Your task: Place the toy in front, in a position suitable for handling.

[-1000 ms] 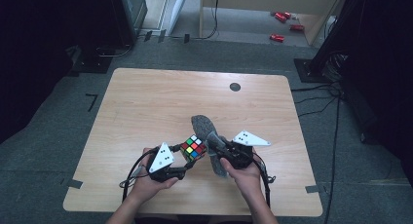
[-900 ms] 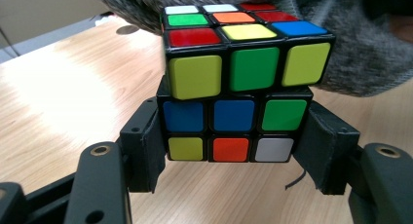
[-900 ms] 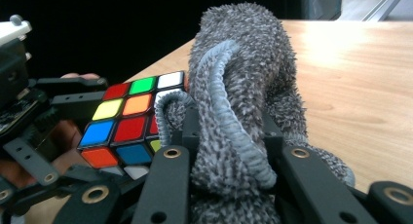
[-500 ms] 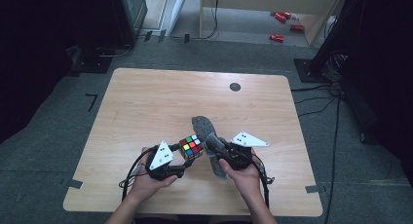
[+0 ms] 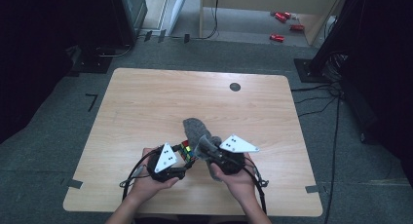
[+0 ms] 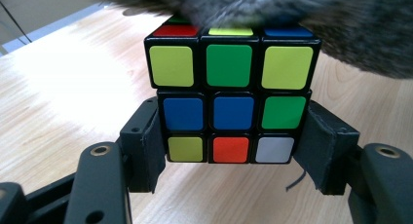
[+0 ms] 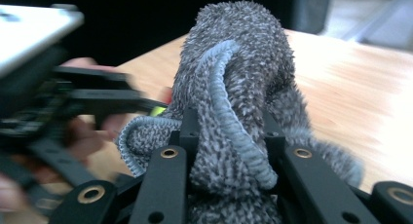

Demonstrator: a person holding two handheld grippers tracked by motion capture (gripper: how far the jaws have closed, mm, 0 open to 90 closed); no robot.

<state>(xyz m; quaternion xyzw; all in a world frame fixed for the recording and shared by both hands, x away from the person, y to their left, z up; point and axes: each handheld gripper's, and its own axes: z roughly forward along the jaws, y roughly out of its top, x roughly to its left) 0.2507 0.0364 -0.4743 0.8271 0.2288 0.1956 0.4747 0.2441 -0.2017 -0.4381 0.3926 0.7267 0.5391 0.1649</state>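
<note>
Wiping step under way: my left gripper [image 6: 229, 151] clamps the cube [image 6: 229, 100], right gripper [image 7: 229, 136] pinches the grey cloth [image 7: 238, 87] on its top; next, I judge, rub across

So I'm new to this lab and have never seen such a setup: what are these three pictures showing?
A person sits at a wooden table with a hand-held tool in each hand, each ending in two black tongs. One picture looks down from above; the other two come from cameras riding on each tool. The left tongs are shut on a colour puzzle cube, gripping its sides. The right tongs are shut on a bunched grey cloth, which lies over the cube's top. A small dark disc sits near the table's far edge.
</note>
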